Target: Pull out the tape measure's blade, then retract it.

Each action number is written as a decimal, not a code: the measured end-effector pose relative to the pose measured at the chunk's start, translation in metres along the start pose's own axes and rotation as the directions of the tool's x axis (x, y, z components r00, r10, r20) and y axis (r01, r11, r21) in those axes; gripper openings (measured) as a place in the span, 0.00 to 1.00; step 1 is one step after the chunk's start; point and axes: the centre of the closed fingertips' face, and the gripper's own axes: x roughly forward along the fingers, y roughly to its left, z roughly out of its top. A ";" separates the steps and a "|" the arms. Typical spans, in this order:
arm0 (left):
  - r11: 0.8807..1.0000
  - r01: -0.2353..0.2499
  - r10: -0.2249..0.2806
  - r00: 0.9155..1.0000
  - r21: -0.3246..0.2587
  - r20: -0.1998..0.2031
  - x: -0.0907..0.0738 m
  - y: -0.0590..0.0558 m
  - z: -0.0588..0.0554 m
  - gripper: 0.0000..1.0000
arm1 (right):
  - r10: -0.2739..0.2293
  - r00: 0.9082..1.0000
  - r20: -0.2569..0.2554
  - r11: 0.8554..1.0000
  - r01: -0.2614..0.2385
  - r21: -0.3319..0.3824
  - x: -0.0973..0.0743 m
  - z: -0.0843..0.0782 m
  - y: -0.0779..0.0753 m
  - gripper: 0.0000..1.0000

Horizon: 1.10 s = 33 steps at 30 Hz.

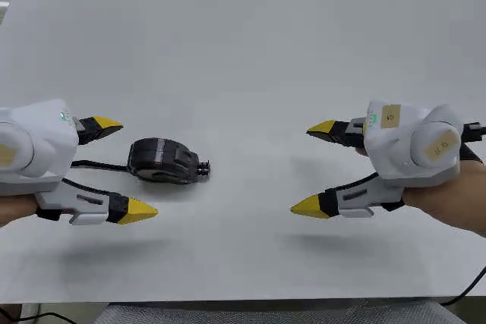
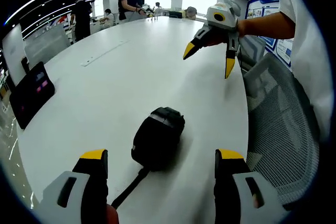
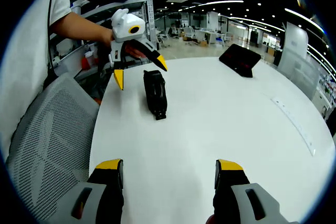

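The tape measure (image 1: 161, 161) lies on the left of the table (image 1: 243, 58), between my left gripper's (image 1: 130, 165) spread jaws, untouched. My right gripper (image 1: 307, 168), jaws also apart, hangs well to the right. I should clamp the case squarely first, then pinch the blade hook (image 1: 203, 168), which faces right.

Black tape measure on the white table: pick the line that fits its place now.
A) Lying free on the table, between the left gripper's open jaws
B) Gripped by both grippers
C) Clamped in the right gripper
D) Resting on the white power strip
A: the black tape measure lies on the white table between the yellow tips of the open left gripper, touching neither, and the right gripper is well apart.
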 end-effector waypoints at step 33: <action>0.989 0.093 -0.080 0.990 0.113 -0.113 0.025 0.009 -0.006 0.37 | 0.039 0.999 0.018 0.999 -0.039 -0.007 0.023 0.012 -0.002 0.68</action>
